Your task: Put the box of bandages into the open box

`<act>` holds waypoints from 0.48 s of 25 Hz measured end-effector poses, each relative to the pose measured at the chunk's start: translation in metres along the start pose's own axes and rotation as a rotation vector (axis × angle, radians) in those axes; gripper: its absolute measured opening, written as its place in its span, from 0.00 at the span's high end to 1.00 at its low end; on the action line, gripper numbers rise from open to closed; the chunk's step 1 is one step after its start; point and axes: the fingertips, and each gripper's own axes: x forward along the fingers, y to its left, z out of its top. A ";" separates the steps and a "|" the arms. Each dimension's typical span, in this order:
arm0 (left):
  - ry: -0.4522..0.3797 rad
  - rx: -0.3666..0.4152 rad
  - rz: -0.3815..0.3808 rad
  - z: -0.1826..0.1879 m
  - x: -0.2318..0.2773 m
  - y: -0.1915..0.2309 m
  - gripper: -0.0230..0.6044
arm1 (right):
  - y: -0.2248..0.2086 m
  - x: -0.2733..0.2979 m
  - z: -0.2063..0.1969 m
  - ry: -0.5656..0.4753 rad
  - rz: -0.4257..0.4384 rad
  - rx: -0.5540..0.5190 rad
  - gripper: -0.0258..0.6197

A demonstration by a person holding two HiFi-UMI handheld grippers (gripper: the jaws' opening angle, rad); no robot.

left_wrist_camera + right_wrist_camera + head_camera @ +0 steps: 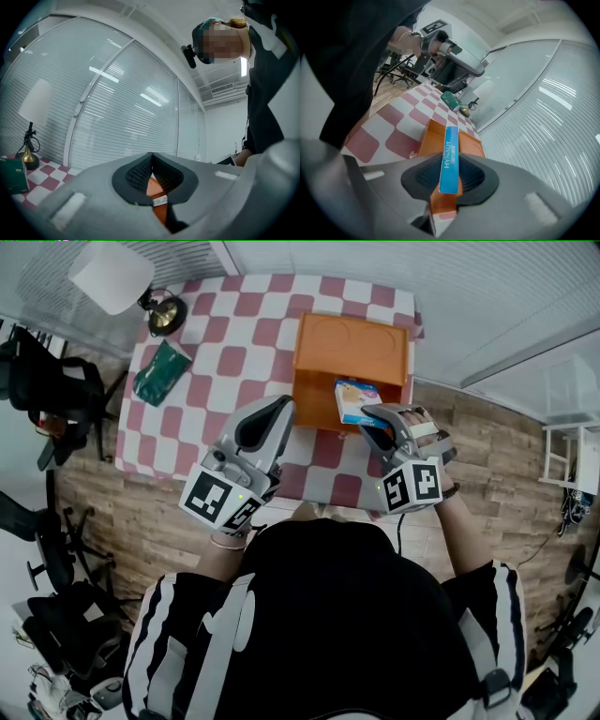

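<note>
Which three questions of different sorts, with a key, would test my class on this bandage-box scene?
1. True or false: the right gripper has its jaws shut on the box of bandages.
2. Multiple choice: the orange open box stands on: A. the checked tablecloth; B. the wooden floor; C. an office chair.
3. Fill in the colour: the flat pack lying near the lamp is ____.

Key: 1 true; 2 A; 3 green.
</note>
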 end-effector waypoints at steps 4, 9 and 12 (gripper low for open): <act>0.002 0.002 0.003 0.000 -0.001 0.002 0.96 | 0.000 0.006 -0.003 0.016 0.000 -0.012 0.84; 0.002 0.003 0.006 0.001 -0.003 0.005 0.96 | 0.002 0.013 -0.005 0.033 0.006 -0.028 0.84; 0.004 0.003 0.007 0.001 -0.003 0.006 0.96 | 0.004 0.016 -0.007 0.045 0.013 -0.034 0.84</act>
